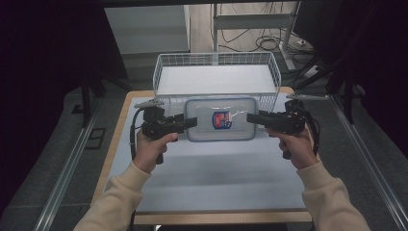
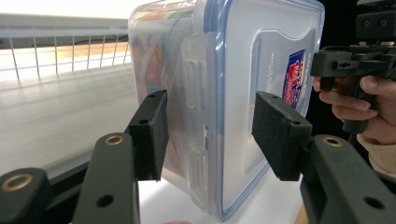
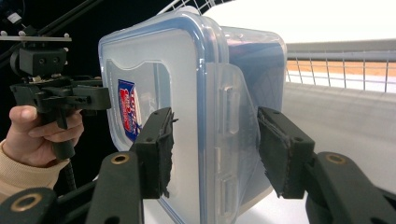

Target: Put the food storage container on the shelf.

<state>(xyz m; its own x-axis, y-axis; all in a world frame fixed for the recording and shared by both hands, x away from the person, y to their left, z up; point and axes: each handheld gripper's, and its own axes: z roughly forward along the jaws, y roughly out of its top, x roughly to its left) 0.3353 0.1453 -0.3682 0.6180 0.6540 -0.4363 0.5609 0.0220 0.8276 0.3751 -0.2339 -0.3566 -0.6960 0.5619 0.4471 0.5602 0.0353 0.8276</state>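
The white-topped table takes up most of the floor here, and at its twelve o'clock end sits a white wire basket, set squarely across the far edge so its open top faces the person; I'd guess it is the place the load is meant for. Just short of the basket, near the middle of the table, is the clear plastic food container with a blue-rimmed snap lid and a red and blue label, carried lid up between the two tools and, by my reading, off the tabletop. It is a wide box, which is likely why it is taken from both ends at once. The left gripper comes in from nine o'clock, its jaws closed around the short end over the latch flap, one pad on the lid face, the other under the base. The right gripper mirrors it from three o'clock, clamped the same way on the opposite latch. Gripping at the latches keeps the box level and the lid pressed shut.
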